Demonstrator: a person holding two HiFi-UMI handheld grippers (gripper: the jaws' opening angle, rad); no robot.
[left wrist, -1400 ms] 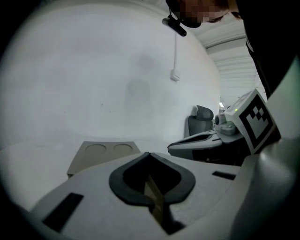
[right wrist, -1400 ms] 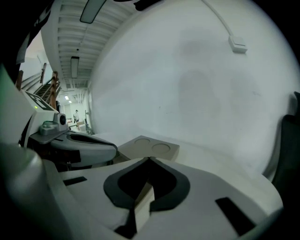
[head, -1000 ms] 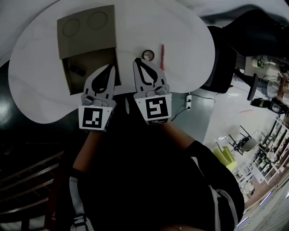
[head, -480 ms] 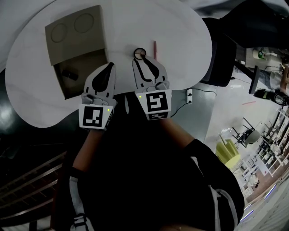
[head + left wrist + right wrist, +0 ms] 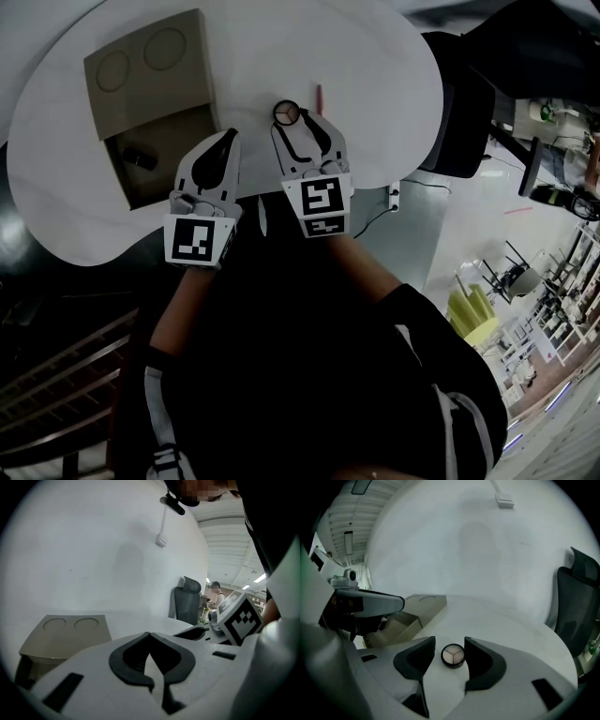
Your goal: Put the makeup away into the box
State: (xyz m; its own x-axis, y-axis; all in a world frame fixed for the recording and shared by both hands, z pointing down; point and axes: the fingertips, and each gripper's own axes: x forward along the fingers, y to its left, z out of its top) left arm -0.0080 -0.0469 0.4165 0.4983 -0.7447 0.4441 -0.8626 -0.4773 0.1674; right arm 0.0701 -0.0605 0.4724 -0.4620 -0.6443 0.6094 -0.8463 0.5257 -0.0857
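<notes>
Box left on the table, compact and stick right of it

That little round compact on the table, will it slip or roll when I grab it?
The compact looks small, flat and rigid, so probably light and stable; on edge it might roll. Its round rim may slip sideways in the right gripper, whose jaws have just been opening and stand either side of it.

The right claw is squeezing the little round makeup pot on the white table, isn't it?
Not squeezing. The right claw has just been opening, and its jaws stand apart with the round makeup pot between them, not pinched, on the white table. The right gripper view shows it.
</notes>
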